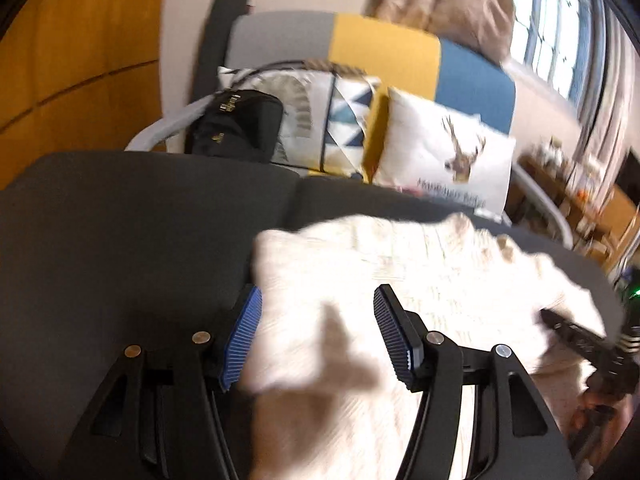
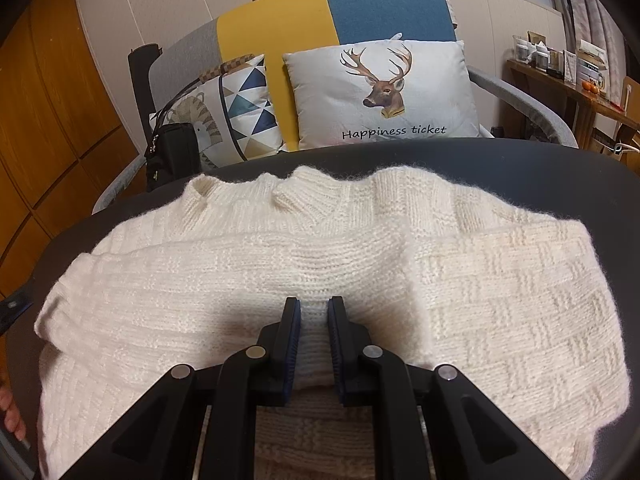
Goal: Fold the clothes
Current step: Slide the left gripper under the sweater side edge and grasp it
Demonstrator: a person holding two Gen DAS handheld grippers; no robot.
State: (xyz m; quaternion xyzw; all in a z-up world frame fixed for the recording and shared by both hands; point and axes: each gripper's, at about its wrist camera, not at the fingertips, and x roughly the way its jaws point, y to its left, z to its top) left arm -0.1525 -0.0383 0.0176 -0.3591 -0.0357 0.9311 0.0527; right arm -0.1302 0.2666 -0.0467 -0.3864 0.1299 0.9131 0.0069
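The right tool (image 2: 314, 320) pinches a fold of the cream sweater (image 2: 500, 288) on the dark counter (image 2: 560, 172). The left tool (image 1: 316, 328) hangs released above the sweater's edge.

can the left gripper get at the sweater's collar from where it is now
Probably yes. The left gripper is open above the sweater, nothing lies over the collar at the far edge, and the right gripper pinches a fold well short of it.
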